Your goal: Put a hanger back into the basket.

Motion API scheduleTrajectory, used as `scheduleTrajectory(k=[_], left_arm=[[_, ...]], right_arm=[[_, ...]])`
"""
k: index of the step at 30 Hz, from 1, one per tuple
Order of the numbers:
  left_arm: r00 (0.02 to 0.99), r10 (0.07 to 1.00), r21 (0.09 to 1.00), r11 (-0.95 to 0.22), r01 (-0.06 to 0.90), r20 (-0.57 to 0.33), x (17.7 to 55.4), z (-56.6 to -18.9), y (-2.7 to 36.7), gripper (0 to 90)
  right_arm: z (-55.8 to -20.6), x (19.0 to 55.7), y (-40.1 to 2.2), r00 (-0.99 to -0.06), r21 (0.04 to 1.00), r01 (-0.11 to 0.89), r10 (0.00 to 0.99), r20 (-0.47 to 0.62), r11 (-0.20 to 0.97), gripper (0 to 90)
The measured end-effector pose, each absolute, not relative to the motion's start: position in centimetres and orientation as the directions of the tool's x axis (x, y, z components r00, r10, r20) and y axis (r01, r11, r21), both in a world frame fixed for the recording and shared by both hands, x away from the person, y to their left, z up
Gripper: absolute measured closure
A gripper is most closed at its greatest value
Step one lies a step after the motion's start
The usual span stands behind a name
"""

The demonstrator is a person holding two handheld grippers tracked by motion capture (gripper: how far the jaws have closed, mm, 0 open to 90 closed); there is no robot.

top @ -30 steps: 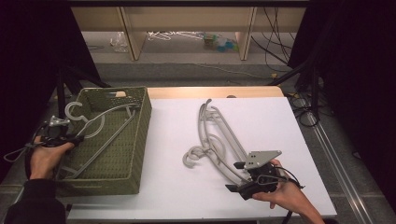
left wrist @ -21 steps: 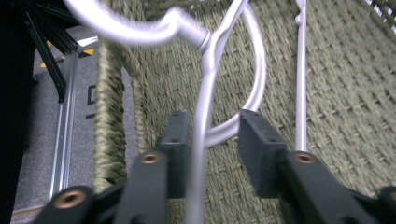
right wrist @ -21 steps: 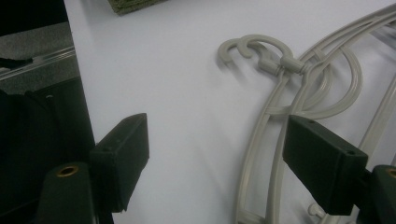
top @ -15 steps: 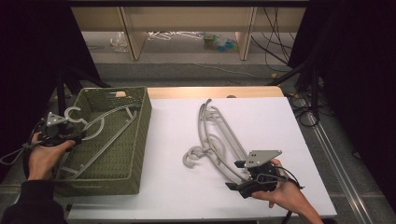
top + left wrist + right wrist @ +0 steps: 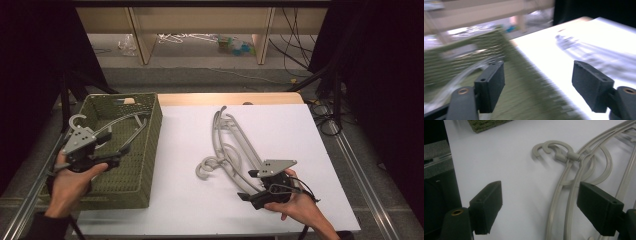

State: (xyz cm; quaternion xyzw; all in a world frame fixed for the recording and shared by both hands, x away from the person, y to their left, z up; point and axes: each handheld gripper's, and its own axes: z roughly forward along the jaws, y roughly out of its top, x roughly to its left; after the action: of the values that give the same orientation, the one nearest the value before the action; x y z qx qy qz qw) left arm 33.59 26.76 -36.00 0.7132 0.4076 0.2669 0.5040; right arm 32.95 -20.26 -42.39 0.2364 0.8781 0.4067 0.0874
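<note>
1. Reaching for the pile of grey plastic clothes hangers (image 5: 235,150) on the white surface (image 5: 310,135) carries the main risk: their arms cross and the two hooks (image 5: 554,148) overlap, so a pull on one would likely drag its neighbours along or flip them off the surface edge.
2. The right gripper (image 5: 260,187) rests low beside the near ends of that pile with its jaws spread wide and nothing between the pads — in the right gripper view two thin arms run up between the jaws, so closing here could pinch two hangers at once.
3. The left gripper (image 5: 107,160) hovers over the olive-green woven plastic basket (image 5: 150,120); its jaws have just been opening and now stand released, empty. If it swings across quickly — the left gripper view is smeared with motion — it could clip the basket's rim and shove the basket.
4. One grey hanger (image 5: 117,127) lies inside the basket, slanted, with its hook (image 5: 77,120) propped up at the far left rim; it could slide or snag the next hanger dropped in.
5. As for looks: the hangers are slim, pale grey, moulded plastic with rounded hooks and long curved arms, light and probably slippery against the pads. The pile lies flat on the surface, hooks toward the basket, well apart from it.
</note>
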Motion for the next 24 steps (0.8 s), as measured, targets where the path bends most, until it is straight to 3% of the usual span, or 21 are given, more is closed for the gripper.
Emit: scheduleTrajectory(k=[3, 7, 14, 16, 24], left_arm=[[0.569, 0.819, 0.943, -0.131, 0.306, -0.071, 32.7, -36.5, 24.6, 21.6], [0.616, 0.787, 0.944, -0.234, 0.234, 0.042, 31.6, -37.0, 21.9, 21.7], [0.663, 0.749, 0.951, -0.214, 0.222, 0.014, 29.3, -38.9, 18.6, 21.1], [0.682, 0.73, 0.949, -0.183, 0.258, -0.045, 28.8, -39.2, 18.1, 20.8], [0.686, 0.726, 0.956, -0.171, 0.24, -0.042, 28.3, -39.9, 17.7, 20.1]], right_arm=[[-42.4, 33.0, -20.3, -0.87, 0.76, 0.347, 0.492, 0.041, 0.55, 21.6], [-42.5, 33.0, -20.4, -0.863, 0.764, 0.355, 0.504, 0.046, 0.539, 21.6], [-42.5, 32.8, -20.4, -0.859, 0.768, 0.354, 0.51, 0.041, 0.534, 21.7], [-42.5, 32.8, -20.4, -0.857, 0.767, 0.357, 0.514, 0.041, 0.533, 21.7], [-42.7, 32.8, -20.3, -0.858, 0.758, 0.364, 0.512, 0.046, 0.541, 21.5]])
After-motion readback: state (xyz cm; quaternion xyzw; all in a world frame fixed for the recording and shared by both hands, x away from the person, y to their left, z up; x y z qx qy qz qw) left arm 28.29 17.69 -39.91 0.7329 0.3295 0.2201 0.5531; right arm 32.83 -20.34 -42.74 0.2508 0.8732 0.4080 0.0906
